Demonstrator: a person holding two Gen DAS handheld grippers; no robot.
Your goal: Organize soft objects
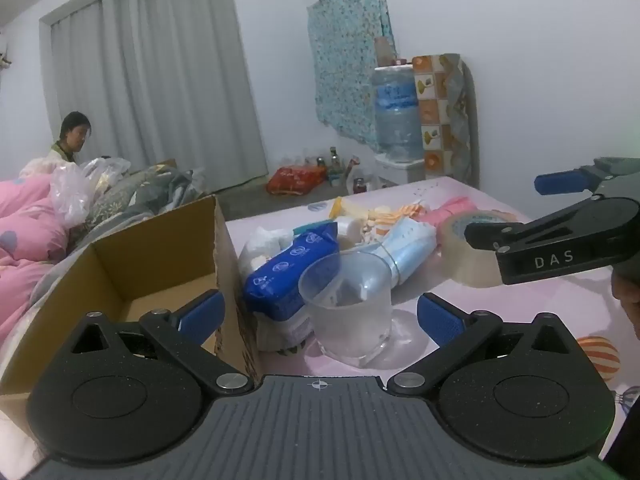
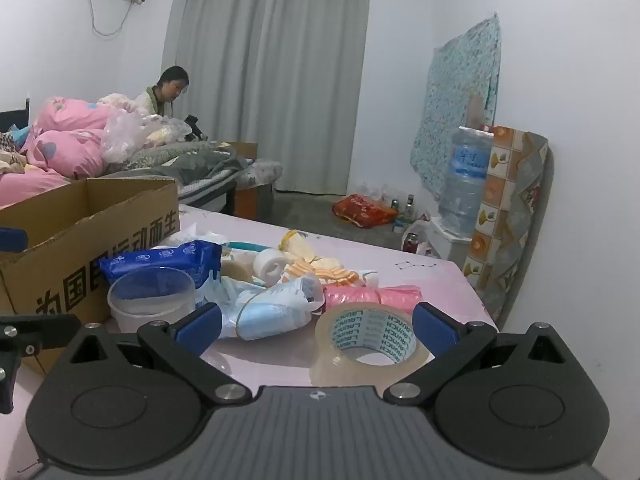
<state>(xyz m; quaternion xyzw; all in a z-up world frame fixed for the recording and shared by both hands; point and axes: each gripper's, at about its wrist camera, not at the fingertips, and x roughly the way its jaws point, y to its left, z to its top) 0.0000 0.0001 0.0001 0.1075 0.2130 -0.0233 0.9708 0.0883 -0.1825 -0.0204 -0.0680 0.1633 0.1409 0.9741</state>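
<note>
On the pink cloth-covered table (image 2: 424, 268) lies a heap of soft things: a blue tissue pack (image 1: 288, 268) (image 2: 168, 260), a banded bundle of face masks (image 1: 404, 248) (image 2: 268, 312), a pink bundle (image 2: 372, 294) and striped orange cloths (image 2: 320, 270). An open cardboard box (image 1: 160, 264) (image 2: 92, 240) stands left of the heap. My left gripper (image 1: 320, 314) is open wide, and a clear plastic cup (image 1: 348, 308) stands between its fingers, untouched. My right gripper (image 2: 318, 328) is open around a roll of clear tape (image 2: 368, 340) without pressing it.
A small white tape roll (image 2: 270, 264) sits in the heap. A person (image 2: 172, 88) sits behind a bed piled with pink bedding (image 2: 68, 148). A water bottle (image 2: 468, 176) and a rolled mattress (image 2: 512, 216) stand past the table's far right corner.
</note>
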